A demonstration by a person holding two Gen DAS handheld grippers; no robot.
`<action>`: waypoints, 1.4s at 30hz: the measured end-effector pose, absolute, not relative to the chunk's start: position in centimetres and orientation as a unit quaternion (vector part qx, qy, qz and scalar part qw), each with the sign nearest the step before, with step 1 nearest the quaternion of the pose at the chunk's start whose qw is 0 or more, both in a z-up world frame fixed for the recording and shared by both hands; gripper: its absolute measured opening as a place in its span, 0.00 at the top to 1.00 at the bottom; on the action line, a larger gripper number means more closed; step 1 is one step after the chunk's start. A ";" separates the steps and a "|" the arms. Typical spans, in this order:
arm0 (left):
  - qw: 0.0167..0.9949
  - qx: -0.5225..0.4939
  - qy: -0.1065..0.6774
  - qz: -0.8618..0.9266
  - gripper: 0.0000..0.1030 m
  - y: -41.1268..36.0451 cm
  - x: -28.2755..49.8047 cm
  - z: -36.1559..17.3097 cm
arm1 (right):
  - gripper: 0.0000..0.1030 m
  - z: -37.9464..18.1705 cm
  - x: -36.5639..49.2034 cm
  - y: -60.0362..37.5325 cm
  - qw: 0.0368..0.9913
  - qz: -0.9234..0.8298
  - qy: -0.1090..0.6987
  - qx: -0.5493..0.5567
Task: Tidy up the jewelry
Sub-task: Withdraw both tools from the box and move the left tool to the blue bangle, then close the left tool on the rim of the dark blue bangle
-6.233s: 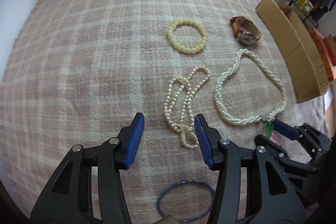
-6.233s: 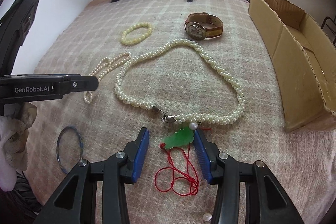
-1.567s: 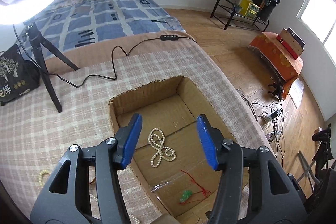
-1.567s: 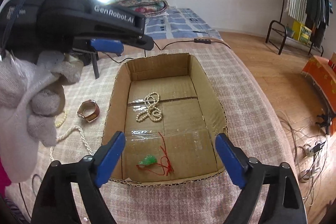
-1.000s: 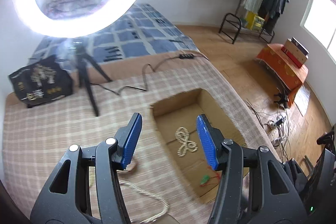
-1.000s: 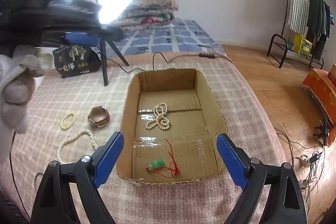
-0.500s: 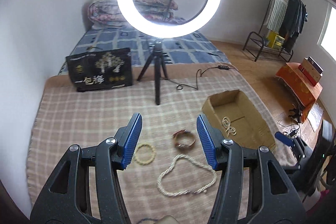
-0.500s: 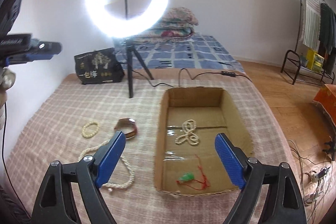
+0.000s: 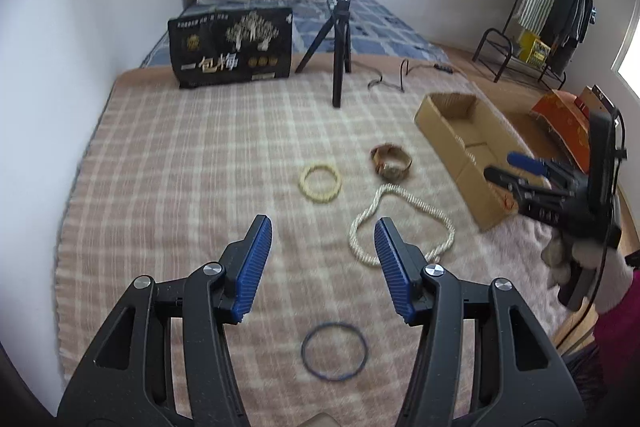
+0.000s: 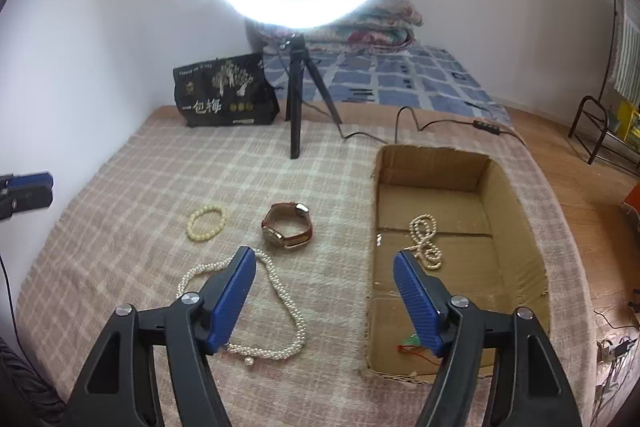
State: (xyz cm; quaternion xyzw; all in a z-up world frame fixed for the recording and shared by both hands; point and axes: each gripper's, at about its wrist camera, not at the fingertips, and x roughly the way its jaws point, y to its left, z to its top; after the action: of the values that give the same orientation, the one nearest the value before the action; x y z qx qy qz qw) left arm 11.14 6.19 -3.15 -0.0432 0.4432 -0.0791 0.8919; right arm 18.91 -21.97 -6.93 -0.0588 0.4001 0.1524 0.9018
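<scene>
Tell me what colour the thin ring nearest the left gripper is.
Blue. The thin ring lies on the plaid blanket, clearest in the left wrist view.

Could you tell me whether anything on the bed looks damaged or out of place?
The open brown cardboard box looks rough: its rims are ragged, as if torn. The twisted white pearl necklace, brown leather wristwatch, cream bead bracelet and thin blue bangle lie loose on the plaid blanket.
</scene>
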 end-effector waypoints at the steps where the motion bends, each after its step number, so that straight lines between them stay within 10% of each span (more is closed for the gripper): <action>1: 0.890 -0.042 0.447 -0.078 0.46 6.5 10.8 -3.7 | 0.32 -7.2 19.0 -21.7 0.899 0.154 0.405 -0.060; 42: 0.806 0.023 0.584 -0.099 0.74 4.3 8.2 -17.6 | 0.33 -14.8 21.8 -15.7 0.853 0.155 0.481 -0.131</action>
State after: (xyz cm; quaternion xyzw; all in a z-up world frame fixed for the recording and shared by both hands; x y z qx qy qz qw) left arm 8.21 4.32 -17.57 0.0233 0.5838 -0.0986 0.8055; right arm 21.81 -15.67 -14.79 -0.1308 0.4810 0.1554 0.8529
